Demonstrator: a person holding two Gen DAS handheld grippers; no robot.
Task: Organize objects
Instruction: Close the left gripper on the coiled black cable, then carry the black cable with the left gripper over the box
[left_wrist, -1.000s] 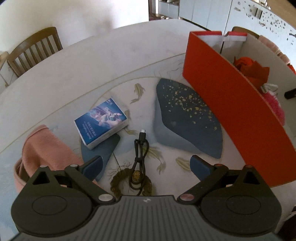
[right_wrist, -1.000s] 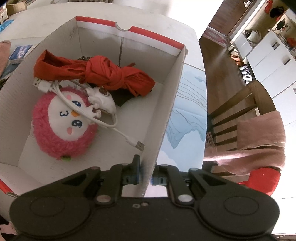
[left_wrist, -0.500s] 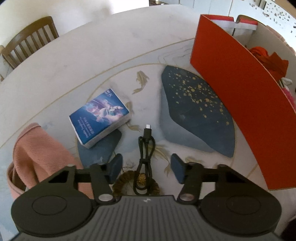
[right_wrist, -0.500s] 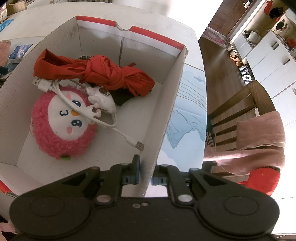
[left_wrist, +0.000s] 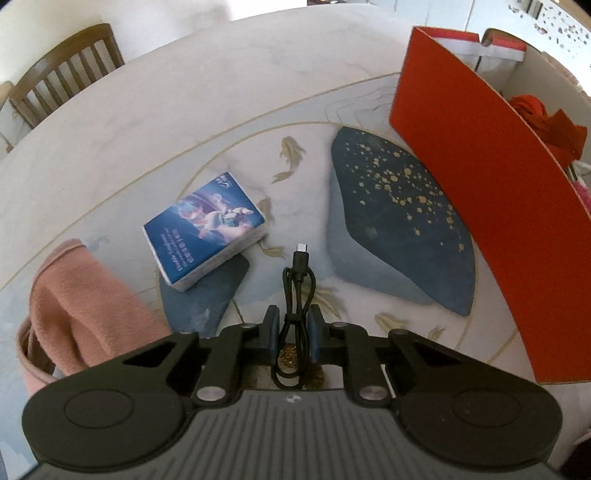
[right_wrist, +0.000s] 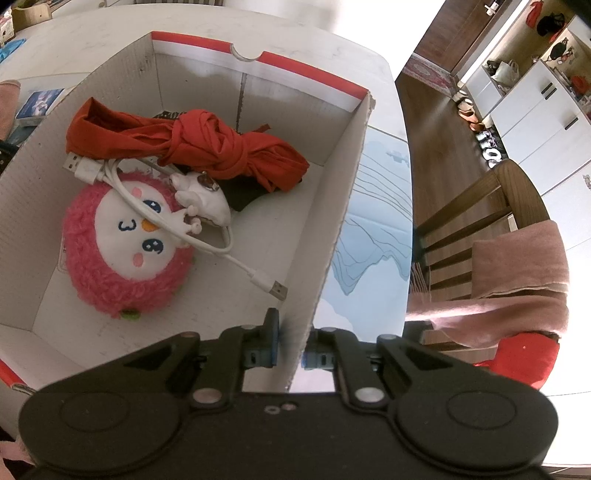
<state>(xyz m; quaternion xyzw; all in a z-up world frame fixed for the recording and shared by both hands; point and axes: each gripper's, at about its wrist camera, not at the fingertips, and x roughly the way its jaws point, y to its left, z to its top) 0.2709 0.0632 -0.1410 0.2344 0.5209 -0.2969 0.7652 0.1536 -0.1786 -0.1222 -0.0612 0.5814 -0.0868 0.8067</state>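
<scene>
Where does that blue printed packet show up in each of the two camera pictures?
Left wrist view: the blue packet lies left of centre on the table, beside the pink cloth, up and left of the black cable.
Right wrist view: the packet is small at the far left edge, outside the box.
Shared landmark: the red-and-white cardboard box, filling the right wrist view.

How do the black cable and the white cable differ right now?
Colour: the black cable is dark, the white cable pale.
Place: the black cable lies on the table; the white cable is inside the box, draped over the pink plush.
Pose: the black cable is bundled in a tight loop; the white cable sprawls loose.
Both have a connector showing at one end.
</scene>
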